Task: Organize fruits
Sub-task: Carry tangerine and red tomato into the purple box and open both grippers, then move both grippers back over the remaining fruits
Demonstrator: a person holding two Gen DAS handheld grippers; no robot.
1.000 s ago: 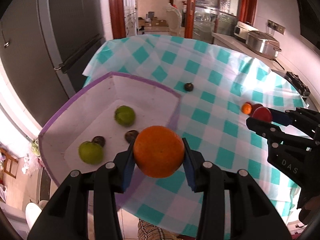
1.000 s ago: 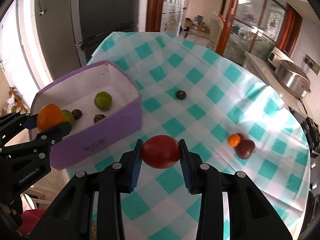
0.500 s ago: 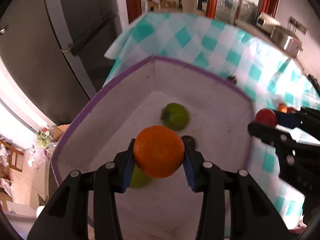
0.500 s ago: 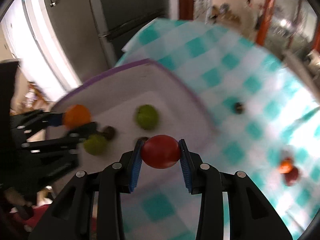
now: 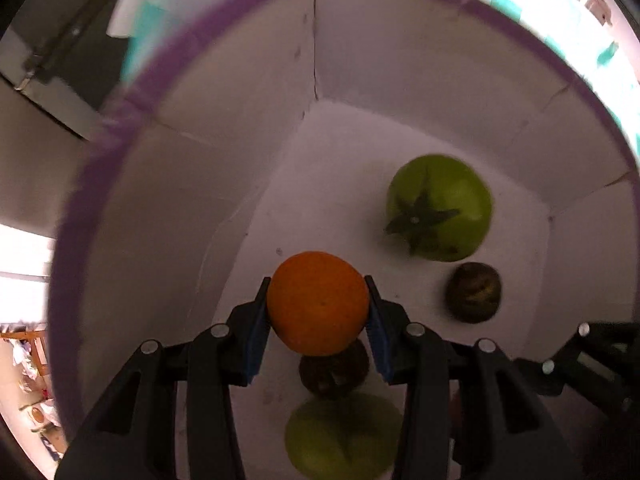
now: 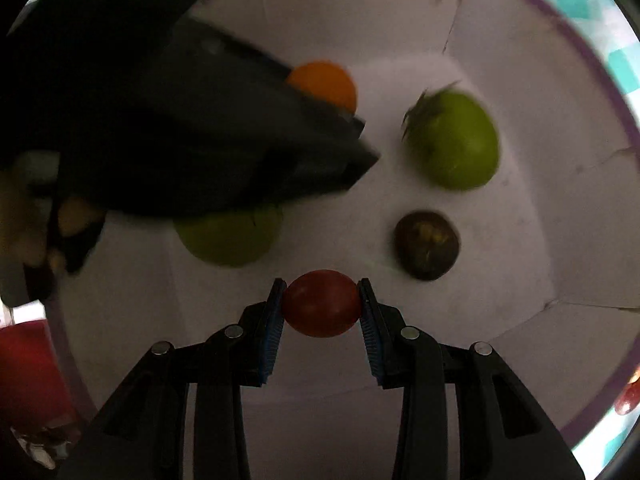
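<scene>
My left gripper (image 5: 318, 312) is shut on an orange (image 5: 317, 303) and holds it low inside the white box with the purple rim (image 5: 224, 128). My right gripper (image 6: 321, 309) is shut on a red tomato (image 6: 321, 303), also down inside the box (image 6: 532, 80). The left gripper and its orange (image 6: 326, 82) show at the upper left of the right wrist view. On the box floor lie a green tomato (image 5: 440, 206) (image 6: 454, 140), a second green fruit (image 5: 344, 436) (image 6: 230, 236) and two dark round fruits (image 5: 473, 292) (image 5: 334, 372).
The box walls close in around both grippers. The teal checked tablecloth (image 5: 600, 44) shows beyond the far rim. A dark cabinet front (image 5: 48, 40) stands to the left. The right gripper's body (image 5: 592, 364) is at the lower right of the left wrist view.
Both grippers have moved from above the table down into the box, still holding their fruits. The box floor and its fruits now fill both views.
</scene>
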